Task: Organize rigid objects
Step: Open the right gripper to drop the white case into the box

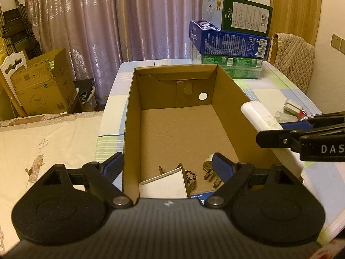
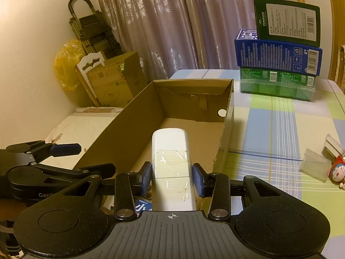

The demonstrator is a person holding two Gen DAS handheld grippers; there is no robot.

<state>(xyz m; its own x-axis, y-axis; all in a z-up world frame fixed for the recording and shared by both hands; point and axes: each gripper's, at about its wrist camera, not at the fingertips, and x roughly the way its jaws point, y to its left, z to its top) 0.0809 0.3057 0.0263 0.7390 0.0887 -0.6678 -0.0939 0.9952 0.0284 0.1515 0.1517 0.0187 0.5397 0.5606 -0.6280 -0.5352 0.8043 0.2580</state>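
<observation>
A white remote control [image 2: 171,168], taped with clear film across its middle, is clamped between the blue pads [image 2: 198,180] of the right gripper [image 2: 171,180] and held lengthwise over the near end of an open cardboard box [image 2: 120,125], its far tip pointing toward the box's far wall. In the left wrist view the same remote [image 1: 262,118] juts past the box's right wall [image 1: 235,90], with the right gripper [image 1: 301,133] coming in from the right edge.

The left gripper [image 1: 168,166] hangs at the box's near left corner with its fingers spread wide and nothing between them; one pad [image 1: 113,166] lies outside the left wall, the other [image 1: 222,166] inside the box. On the box floor at the near end lie a white card or small box [image 1: 166,184], a braided cord [image 1: 189,174] and a plug adapter [image 1: 210,170].

The box sits on a table [image 2: 280,129] under a checked cloth. At the far right stands a stack of retail boxes [image 2: 280,58], green, blue and dark green. On the near right lie a clear plastic case [image 2: 315,168] and a small Doraemon figure [image 2: 339,171], just beside each other.
</observation>
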